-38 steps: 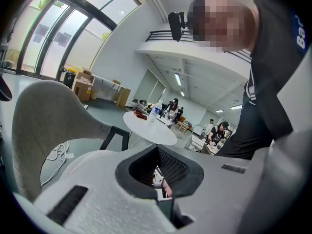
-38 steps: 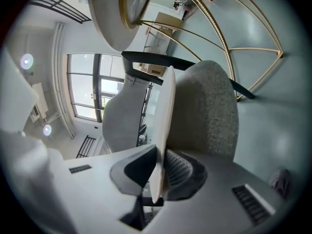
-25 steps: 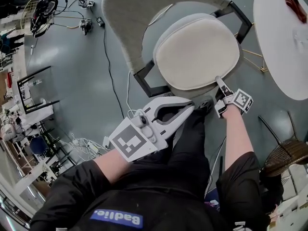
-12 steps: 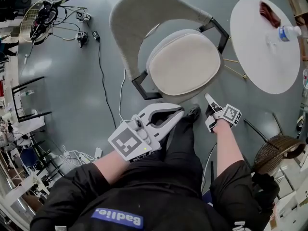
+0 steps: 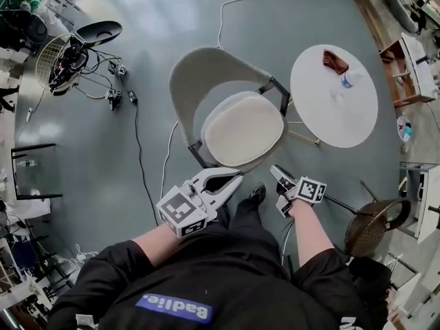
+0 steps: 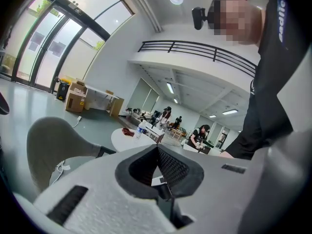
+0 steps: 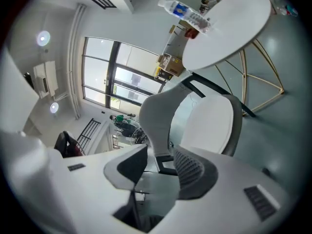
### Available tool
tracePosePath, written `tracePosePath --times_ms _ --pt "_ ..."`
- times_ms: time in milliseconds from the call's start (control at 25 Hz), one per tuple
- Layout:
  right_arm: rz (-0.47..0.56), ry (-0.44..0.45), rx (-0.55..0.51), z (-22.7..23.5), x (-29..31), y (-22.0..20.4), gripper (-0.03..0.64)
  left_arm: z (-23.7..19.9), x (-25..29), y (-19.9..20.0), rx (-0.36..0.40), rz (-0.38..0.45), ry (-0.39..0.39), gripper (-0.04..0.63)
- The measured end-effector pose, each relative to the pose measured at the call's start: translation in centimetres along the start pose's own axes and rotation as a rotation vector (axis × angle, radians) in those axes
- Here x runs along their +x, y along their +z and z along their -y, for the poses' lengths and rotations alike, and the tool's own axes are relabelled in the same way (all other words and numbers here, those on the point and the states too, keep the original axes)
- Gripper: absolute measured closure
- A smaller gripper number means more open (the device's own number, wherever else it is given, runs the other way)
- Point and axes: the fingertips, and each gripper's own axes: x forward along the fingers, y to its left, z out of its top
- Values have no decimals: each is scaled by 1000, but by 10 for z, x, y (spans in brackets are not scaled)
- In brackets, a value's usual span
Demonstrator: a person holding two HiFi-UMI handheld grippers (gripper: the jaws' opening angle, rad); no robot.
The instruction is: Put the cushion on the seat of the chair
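Note:
The cream cushion (image 5: 242, 130) lies flat on the seat of the grey chair (image 5: 199, 81), and no gripper touches it. My left gripper (image 5: 237, 179) hovers in front of the seat's near edge; its pads meet at the tips with nothing between them (image 6: 157, 147). My right gripper (image 5: 278, 188) is off the seat's front right corner. Its jaws have just been opening and now stand open and empty. In the right gripper view the cushion (image 7: 212, 126) and the chair's backrest (image 7: 163, 111) show beyond the right gripper's parted pads (image 7: 158, 155).
A round white table (image 5: 316, 115) stands right of the chair, with a water bottle (image 5: 350, 78) and a red-brown object (image 5: 335, 60) on it. A wicker seat (image 5: 371, 229) is at the right. Cables (image 5: 137, 150) and gear (image 5: 69, 60) lie on the floor at the left.
Both grippers have risen and drawn back from the chair. The right gripper, which touched the cushion's front edge, has come away from it. The chair now looks smaller and farther.

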Motion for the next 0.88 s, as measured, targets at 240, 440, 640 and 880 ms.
tracePosePath --times_ms 240,440,640,880 --pt "-14 11 -184 -76 -19 11 469 16 -19 26 -18 28 -34 583" --pt "-4 46 -348 -158 -25 17 469 15 -41 47 6 64 -30 583" --pt "13 69 -522 -233 -29 19 469 13 -52 69 13 117 -27 583" --pt "122 90 -745 -318 -47 40 474 32 -48 108 44 170 -86 583"
